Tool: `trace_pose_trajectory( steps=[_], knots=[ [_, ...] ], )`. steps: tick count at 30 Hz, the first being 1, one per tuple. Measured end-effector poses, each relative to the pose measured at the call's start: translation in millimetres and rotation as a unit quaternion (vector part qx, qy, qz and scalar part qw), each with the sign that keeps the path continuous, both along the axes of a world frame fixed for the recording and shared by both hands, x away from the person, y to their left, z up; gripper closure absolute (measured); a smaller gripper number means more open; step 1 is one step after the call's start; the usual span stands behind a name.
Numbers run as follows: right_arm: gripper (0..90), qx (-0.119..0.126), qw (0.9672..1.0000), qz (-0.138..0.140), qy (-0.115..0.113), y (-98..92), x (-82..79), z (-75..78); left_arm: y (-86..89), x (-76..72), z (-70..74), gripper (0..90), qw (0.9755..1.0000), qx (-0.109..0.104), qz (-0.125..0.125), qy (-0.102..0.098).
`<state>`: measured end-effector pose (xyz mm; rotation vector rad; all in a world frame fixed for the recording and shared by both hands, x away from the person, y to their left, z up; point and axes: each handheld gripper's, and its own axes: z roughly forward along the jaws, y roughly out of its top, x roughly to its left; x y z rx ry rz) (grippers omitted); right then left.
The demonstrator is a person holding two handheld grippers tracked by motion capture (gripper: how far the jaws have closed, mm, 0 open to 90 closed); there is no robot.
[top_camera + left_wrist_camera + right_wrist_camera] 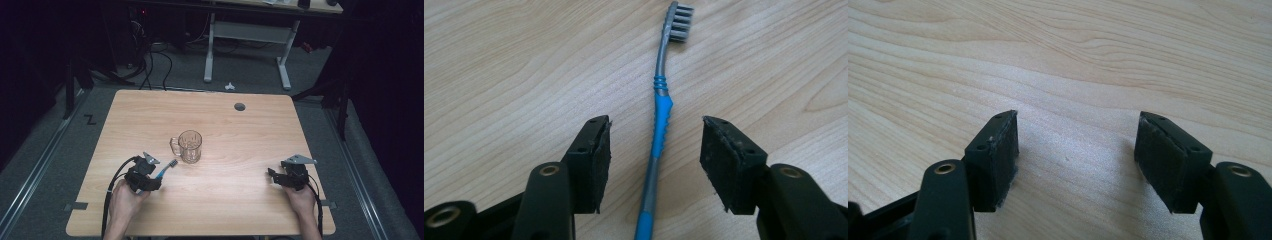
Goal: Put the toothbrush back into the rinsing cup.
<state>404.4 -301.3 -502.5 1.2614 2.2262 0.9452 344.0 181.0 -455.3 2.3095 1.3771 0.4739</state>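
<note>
A blue and grey toothbrush (661, 125) is lying flat on the wooden surface (235, 200), its bristles pointing to 12 o'clock in the left gripper view. The left gripper (655, 150) is sitting over it with jaws spread wide — not touching the handle. A glass mug (188, 146) is standing just beside the bristles, at 1 o'clock from them. The right gripper (1077, 150) is waiting well apart, jaws wide too.

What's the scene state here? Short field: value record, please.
surface: wooden table
toothbrush: flat on the table, blue and grey handle, bristle head pointing away from the left gripper
glass mug: upright, looks empty, just beyond the toothbrush head
left gripper: open, jaws either side of the toothbrush handle, not touching it
right gripper: open, nothing between the jaws, over bare table
</note>
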Motion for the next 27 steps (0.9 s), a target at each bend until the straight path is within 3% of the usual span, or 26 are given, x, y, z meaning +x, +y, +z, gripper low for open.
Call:
trace_pose_trajectory(
  steps=[9, 20, 27],
  knots=[
    [34.6, 0.0, 1.0, 0.0, 0.0, 0.0, 0.0, 0.0, -4.1, 12.5, -0.7, 47.7, 0.9999, 0.011, -0.007, 0.01],
    [34.6, 0.0, 1.0, 0.0, 0.0, 0.0, 0.0, 0.0, -10.7, 29.5, -8.8, 48.5, 0.9987, 0.014, -0.02, 0.045],
    [34.6, 0.0, 1.0, 0.0, 0.0, 0.0, 0.0, 0.0, -15.2, 38.5, -9.6, 56.3, 0.9976, 0.02, -0.028, 0.061]
  ],
)
